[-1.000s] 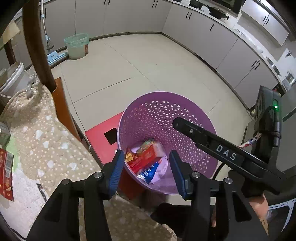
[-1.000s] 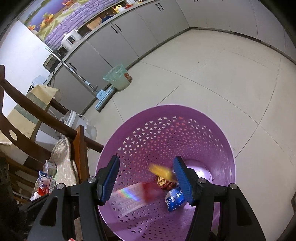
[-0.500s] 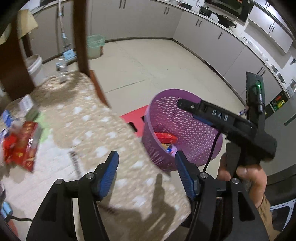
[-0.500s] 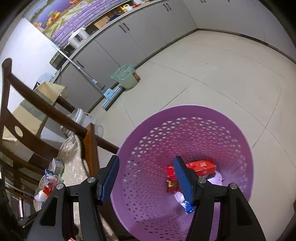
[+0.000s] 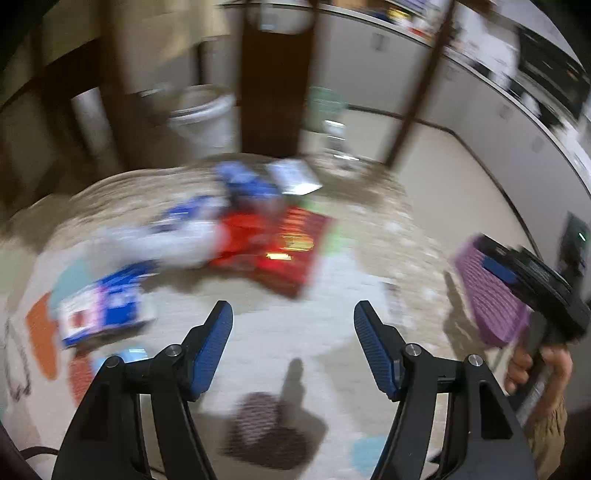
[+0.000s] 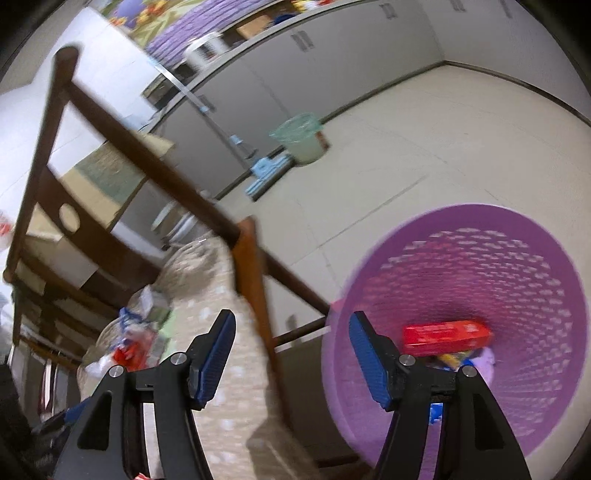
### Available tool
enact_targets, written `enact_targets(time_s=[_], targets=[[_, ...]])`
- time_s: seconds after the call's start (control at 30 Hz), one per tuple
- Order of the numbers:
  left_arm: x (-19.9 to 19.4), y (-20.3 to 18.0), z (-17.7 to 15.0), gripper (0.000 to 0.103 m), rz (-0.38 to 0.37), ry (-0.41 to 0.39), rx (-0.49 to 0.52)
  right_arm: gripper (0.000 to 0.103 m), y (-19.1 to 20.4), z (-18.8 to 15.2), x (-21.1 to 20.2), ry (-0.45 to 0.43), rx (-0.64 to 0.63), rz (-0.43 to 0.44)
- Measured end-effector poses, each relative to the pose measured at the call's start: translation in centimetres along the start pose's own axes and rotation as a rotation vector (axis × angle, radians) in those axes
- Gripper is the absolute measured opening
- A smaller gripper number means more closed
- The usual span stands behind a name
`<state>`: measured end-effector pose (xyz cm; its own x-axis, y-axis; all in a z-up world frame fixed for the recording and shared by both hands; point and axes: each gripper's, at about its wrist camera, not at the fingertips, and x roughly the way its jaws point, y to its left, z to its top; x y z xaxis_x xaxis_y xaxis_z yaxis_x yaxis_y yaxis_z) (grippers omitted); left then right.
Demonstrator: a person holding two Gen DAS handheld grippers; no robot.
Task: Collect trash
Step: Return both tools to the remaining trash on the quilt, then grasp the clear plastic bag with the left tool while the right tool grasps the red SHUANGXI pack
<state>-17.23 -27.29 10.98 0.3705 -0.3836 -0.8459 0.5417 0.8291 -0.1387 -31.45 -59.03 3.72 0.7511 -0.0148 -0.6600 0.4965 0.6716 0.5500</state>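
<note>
Kitchen floor of pale tile, grey cabinets behind. No print legible; heavy blur. My left gripper gapes wide and empty over the beige patterned tablecloth; red and blue wrapper litter lies ahead of its tips. My right gripper is also wide and empty, beside the purple perforated plastic basket, where a red carton sits.

A kitchen with pale grey cabinets and a cream tiled floor.
A dark wooden chair stands at a surface draped in beige patterned cloth; a purple mural runs above the cabinets.
</note>
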Motion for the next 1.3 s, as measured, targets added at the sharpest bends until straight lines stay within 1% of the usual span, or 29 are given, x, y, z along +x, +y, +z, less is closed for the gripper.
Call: enact_targets(time_s=[0.1,0.2,0.27,0.33,0.43,0.53,0.57,0.63,0.7,0.8,0.87,0.9,0.93,1.0,1.03,1.13,1.2,1.23,1.3], targets=[[-1.1,4.4,0.2,0.067,0.078,-0.022,-0.055,0.072,2.7,-0.5,1.2,0.024,-0.055,0.037],[-1.4,7.9,0.8,0.070,0.124,-0.036,-0.106,0.072,5.3,-1.3,2.4,0.051,-0.110,0.065],[-1.3,9.9,1.7,0.070,0.113,-0.043,-0.145,0.072,6.5,-1.8,3.0,0.066,-0.140,0.077],[-0.6,10.9,2.9,0.071,0.093,-0.047,-0.153,0.072,7.7,-2.4,3.5,0.079,-0.172,0.086],[0.9,11.5,5.0,0.072,0.096,-0.043,-0.114,0.072,8.9,-3.1,4.1,0.092,-0.208,0.082],[3.6,11.1,6.7,0.073,0.098,0.005,-0.078,0.072,9.3,-3.5,4.5,0.101,-0.218,0.084],[4.2,11.1,6.9,0.073,0.076,0.031,-0.078,0.072,9.4,-3.4,4.5,0.101,-0.220,0.083],[5.5,10.3,6.5,0.072,-0.015,0.099,-0.069,0.072,9.4,-3.4,4.7,0.105,-0.220,0.082],[6.3,8.7,5.2,0.072,-0.097,0.159,-0.027,0.072,9.5,-3.4,4.8,0.110,-0.218,0.085],[6.4,6.2,2.7,0.061,-0.236,0.247,0.028,0.072,9.6,-3.4,5.0,0.114,-0.219,0.089],[5.7,4.6,1.4,0.061,-0.282,0.268,0.069,0.072,9.8,-3.4,5.1,0.117,-0.219,0.094],[5.3,3.8,0.9,0.061,-0.276,0.262,0.097,0.072,9.9,-3.5,5.1,0.120,-0.222,0.096],[4.9,3.2,0.6,0.061,-0.253,0.247,0.126,0.072,9.9,-3.5,5.2,0.123,-0.224,0.096],[4.7,1.9,0.4,0.063,-0.173,0.213,0.197,0.072,9.9,-3.5,5.2,0.125,-0.225,0.097],[4.8,1.3,0.4,0.065,-0.138,0.201,0.225,0.072,10.0,-3.6,5.2,0.127,-0.225,0.098],[5.9,0.2,0.5,0.066,-0.039,0.176,0.281,0.072,10.1,-3.6,5.3,0.129,-0.224,0.103],[6.8,-0.1,0.7,0.066,0.031,0.152,0.301,0.072,10.2,-3.6,5.5,0.132,-0.225,0.106],[7.3,0.2,0.9,0.066,0.051,0.146,0.298,0.072,10.3,-3.6,5.6,0.135,-0.224,0.108],[7.9,0.5,0.9,0.066,0.064,0.133,0.277,0.072,10.4,-3.7,6.0,0.149,-0.216,0.130]])
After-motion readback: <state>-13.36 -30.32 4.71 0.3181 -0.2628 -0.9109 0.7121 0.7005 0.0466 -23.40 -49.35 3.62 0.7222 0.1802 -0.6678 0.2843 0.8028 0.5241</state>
